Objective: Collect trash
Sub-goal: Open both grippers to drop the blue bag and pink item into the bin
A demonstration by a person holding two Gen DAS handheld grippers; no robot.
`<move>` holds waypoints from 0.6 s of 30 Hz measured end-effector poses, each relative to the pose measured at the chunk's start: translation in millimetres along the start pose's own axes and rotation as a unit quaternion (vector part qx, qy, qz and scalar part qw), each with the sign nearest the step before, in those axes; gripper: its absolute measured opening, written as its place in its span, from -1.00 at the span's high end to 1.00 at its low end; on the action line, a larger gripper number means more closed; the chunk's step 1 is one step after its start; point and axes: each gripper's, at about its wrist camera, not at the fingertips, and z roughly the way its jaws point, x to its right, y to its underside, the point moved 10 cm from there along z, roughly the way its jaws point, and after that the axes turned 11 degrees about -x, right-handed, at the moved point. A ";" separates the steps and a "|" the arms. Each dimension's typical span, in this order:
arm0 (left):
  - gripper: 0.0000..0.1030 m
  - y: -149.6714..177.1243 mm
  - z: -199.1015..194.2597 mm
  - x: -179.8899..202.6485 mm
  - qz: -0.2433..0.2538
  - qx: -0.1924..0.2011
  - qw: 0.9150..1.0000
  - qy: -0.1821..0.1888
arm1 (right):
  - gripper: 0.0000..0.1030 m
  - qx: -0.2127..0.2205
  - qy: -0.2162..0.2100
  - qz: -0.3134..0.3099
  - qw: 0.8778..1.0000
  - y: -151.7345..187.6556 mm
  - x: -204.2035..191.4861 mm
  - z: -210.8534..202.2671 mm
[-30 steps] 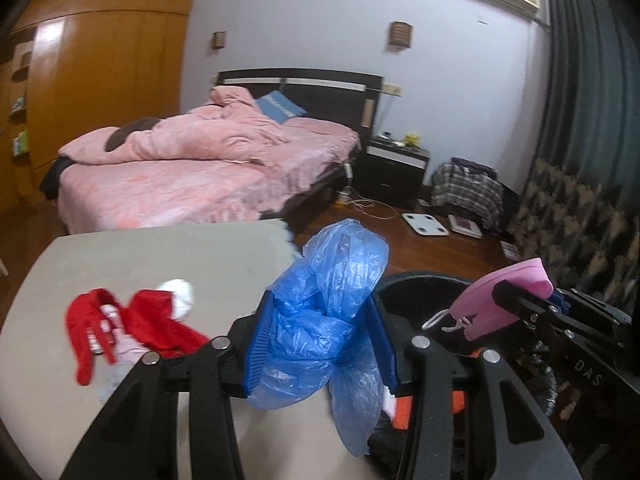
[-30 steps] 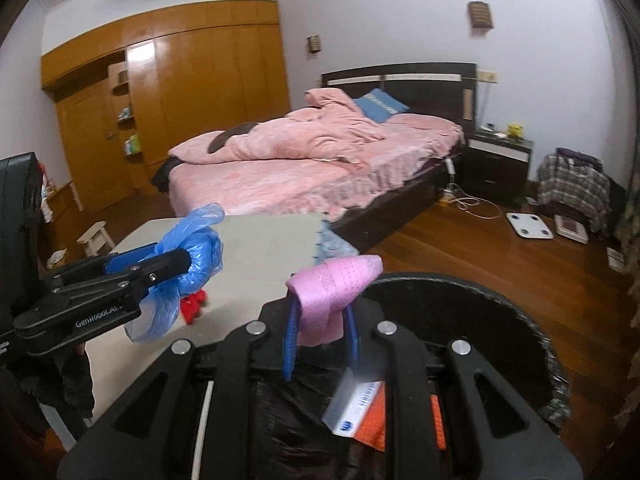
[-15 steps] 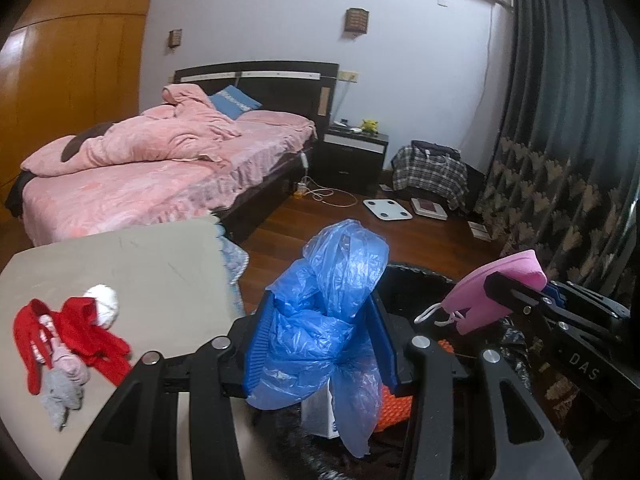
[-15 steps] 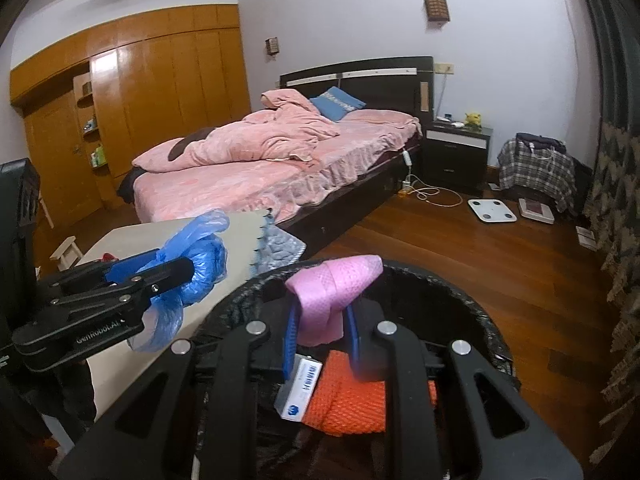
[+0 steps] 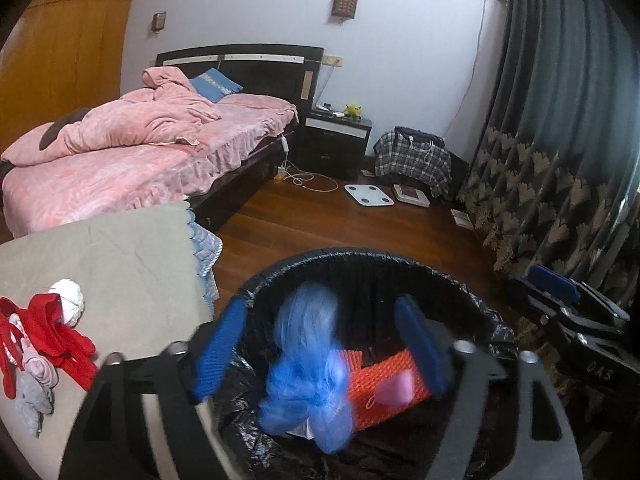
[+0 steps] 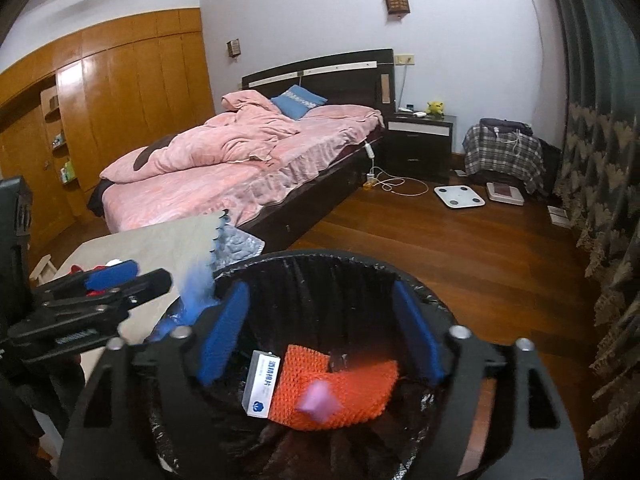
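A black-lined trash bin (image 5: pixel 360 254) sits below both grippers. My left gripper (image 5: pixel 320 308) hangs over it, its jaws opening; the crumpled blue plastic bag (image 5: pixel 308 376) is blurred between the blue pads, free of them and dropping. My right gripper (image 6: pixel 320 296) is over the same bin (image 6: pixel 320 254), jaws also opening, with nothing pressed between them. The small pink item (image 6: pixel 318 398) falls, blurred, onto an orange mesh piece (image 6: pixel 352 388) beside a white box (image 6: pixel 262 384). The left gripper (image 6: pixel 108 280) shows at the left edge of the right wrist view.
A table with a beige cloth (image 5: pixel 120 264) stands left of the bin, bearing a red garment (image 5: pixel 52 332), a white ball (image 5: pixel 68 306) and grey socks (image 5: pixel 36 396). Behind are a pink bed (image 5: pixel 120 160), a nightstand (image 5: pixel 336 140), a floor scale (image 5: pixel 368 195) and dark curtains (image 5: pixel 560 160).
Both grippers moved from the table's edge to over the bin and opened. The blue bag and the pink item left the pads and are dropping into the bin.
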 end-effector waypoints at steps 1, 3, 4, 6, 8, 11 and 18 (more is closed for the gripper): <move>-0.63 -0.8 -0.8 -1.4 -0.001 0.002 1.000 -0.001 | -0.70 0.001 0.001 0.002 1.000 -0.3 -0.6 -1.0; -0.63 -2.1 -1.3 -5.9 -0.003 0.002 1.000 -0.005 | -0.73 0.002 0.001 0.006 1.000 -2.3 0.1 -1.3; -0.63 -2.5 -1.9 -7.9 -0.004 0.003 1.000 -0.008 | -0.73 0.003 0.002 0.006 1.000 -2.9 0.0 -1.9; -0.63 -3.8 -6.1 -13.2 -0.006 0.007 1.000 -0.014 | -0.75 0.007 0.003 0.007 1.000 -5.0 0.7 -3.9; -0.66 -4.2 -12.5 -20.6 -0.007 0.014 1.000 -0.025 | -0.76 0.009 0.002 0.004 1.000 -6.7 -1.5 -5.5; -0.71 -4.0 -23.4 -36.8 -0.015 0.022 0.999 -0.044 | -0.80 0.012 -0.001 0.001 1.000 -10.2 -6.8 -6.5; -0.81 4.8 -54.0 -86.3 -0.048 0.035 0.994 -0.090 | -0.86 0.008 -0.023 -0.012 1.000 -13.5 -40.4 -3.8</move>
